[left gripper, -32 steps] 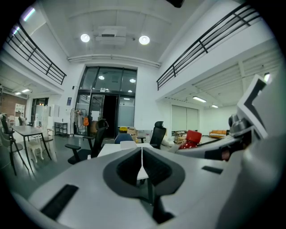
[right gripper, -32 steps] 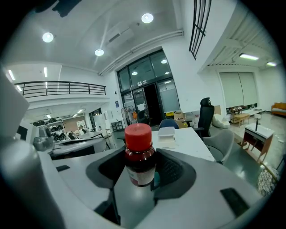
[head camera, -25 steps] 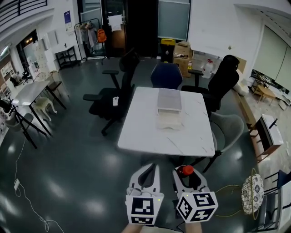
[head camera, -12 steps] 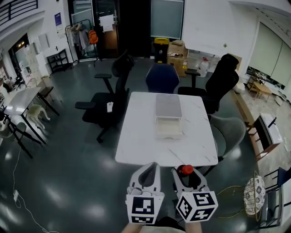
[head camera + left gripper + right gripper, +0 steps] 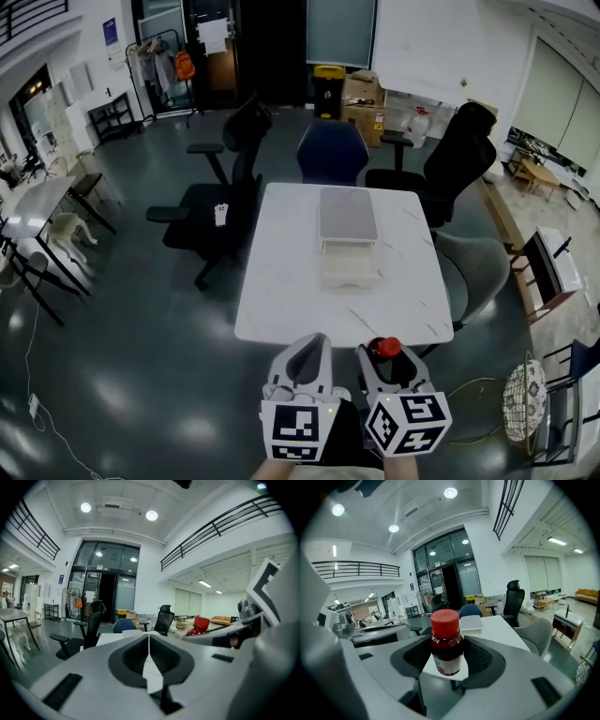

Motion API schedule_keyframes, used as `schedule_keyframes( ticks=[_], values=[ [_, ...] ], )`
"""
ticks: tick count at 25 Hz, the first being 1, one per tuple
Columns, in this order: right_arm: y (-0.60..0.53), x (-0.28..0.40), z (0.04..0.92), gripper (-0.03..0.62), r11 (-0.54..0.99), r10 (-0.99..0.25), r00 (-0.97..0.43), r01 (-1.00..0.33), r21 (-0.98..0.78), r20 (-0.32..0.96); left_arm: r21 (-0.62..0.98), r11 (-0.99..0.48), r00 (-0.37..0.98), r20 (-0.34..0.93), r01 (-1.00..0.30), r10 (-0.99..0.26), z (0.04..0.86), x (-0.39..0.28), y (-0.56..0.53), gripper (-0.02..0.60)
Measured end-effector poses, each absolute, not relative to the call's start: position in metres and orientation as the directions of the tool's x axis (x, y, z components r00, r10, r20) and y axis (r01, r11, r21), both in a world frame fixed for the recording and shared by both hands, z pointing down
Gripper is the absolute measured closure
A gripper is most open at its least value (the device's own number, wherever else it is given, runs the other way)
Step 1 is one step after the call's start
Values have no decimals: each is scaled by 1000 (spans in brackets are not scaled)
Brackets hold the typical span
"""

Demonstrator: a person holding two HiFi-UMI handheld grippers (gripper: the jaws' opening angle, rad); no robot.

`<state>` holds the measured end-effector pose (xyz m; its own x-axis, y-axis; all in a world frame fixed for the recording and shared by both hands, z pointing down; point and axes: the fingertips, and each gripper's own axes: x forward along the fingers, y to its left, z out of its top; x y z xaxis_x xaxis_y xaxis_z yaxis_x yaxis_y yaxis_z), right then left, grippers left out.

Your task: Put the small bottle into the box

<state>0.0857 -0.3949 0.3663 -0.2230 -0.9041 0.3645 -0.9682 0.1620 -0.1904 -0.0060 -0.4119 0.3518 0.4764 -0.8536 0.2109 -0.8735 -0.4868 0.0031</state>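
- Round ceiling lights (image 5: 151, 515) brighten the hall evenly; soft glare patches lie on the dark floor (image 5: 141, 375).
- Fisheye distortion bends walls and railings at the edges, and both gripper views have black corners.
- The small bottle (image 5: 446, 644) is sharp; the nearest foreground blurs.

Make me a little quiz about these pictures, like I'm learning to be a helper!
1. What colour is the small bottle's cap?
2. The left hand-held gripper is: A) open, B) shut and empty, C) shut on a cup.
3. True or false: the right hand-held gripper holds the small bottle, and the box stands on the white table.
Key: 1 red; 2 B; 3 true.
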Motion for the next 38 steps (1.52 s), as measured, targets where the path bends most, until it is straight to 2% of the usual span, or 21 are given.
schedule_keyframes(
  ticks=[22, 38],
  values=[
    [-546, 108, 381, 370, 224, -878, -287, -954, -201, 383, -2, -417, 405, 238, -909, -883, 366, 11, -553, 561],
    [-654, 129, 409, 370, 247, -828, -330, -940, -233, 452, 14, -388, 373, 311, -922, -874, 389, 37, -656, 561]
  ],
)
